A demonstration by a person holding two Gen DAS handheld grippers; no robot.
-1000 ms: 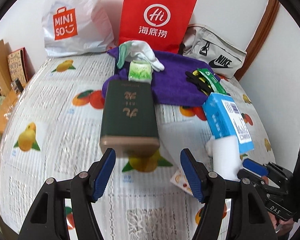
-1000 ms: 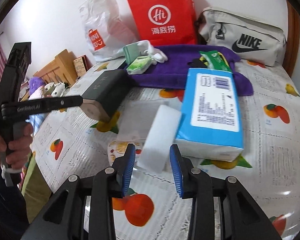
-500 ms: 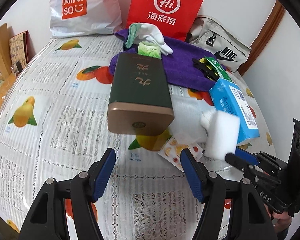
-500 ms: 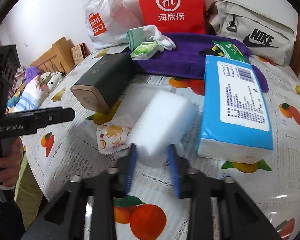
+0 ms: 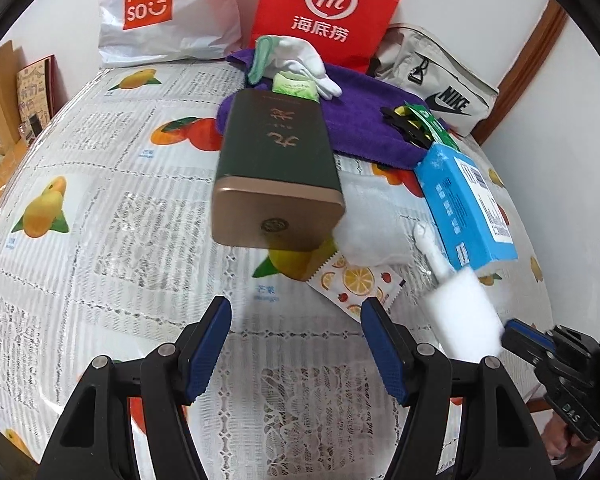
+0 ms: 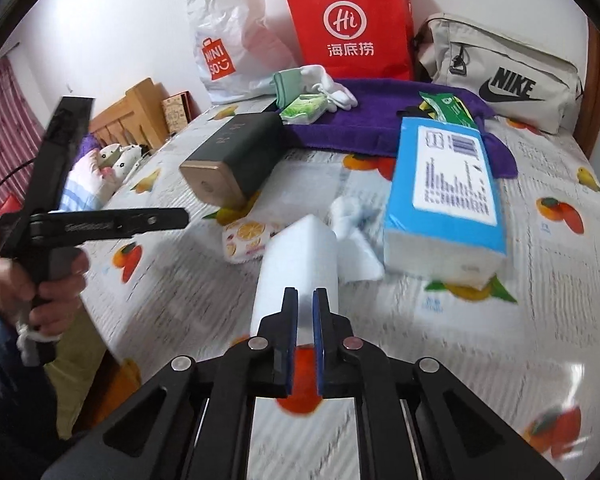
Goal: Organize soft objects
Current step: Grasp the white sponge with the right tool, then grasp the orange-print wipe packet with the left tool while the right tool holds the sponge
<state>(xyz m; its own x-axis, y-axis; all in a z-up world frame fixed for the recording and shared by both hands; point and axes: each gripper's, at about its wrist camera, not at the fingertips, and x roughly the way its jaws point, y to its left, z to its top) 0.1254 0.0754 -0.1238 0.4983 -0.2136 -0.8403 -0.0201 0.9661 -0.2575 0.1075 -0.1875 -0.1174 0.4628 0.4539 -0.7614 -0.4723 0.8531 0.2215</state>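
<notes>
My right gripper point(image 6: 305, 296) is closing tight on a white sponge point(image 6: 300, 260), which is squeezed thin between the pads and lifted off the fruit-print tablecloth point(image 6: 540, 280). In the left wrist view the same sponge point(image 5: 464, 312) hangs at the right. My left gripper point(image 5: 295, 312) stands open with nothing between its fingers, a little short of a dark green box point(image 5: 276, 160) with a gold end. Beside the box lie a fruit-print sachet point(image 5: 352, 280), a crumpled white tissue point(image 6: 352, 216) and a blue tissue pack point(image 6: 448, 184). Behind them a purple towel point(image 5: 360, 120) carries white gloves point(image 5: 304, 64) and a small green pack point(image 5: 294, 86).
A white Miniso bag point(image 5: 160, 12), a red paper bag point(image 5: 324, 8) and a beige Nike bag point(image 6: 500, 76) line the wall at the back. The table's left edge drops off toward wooden furniture point(image 6: 136, 112) and bedding. A hand point(image 6: 40, 280) holds the left gripper.
The right gripper's jaws closed onto the white sponge and pulled it back from beside the blue pack. The left gripper sank closer to the green box.
</notes>
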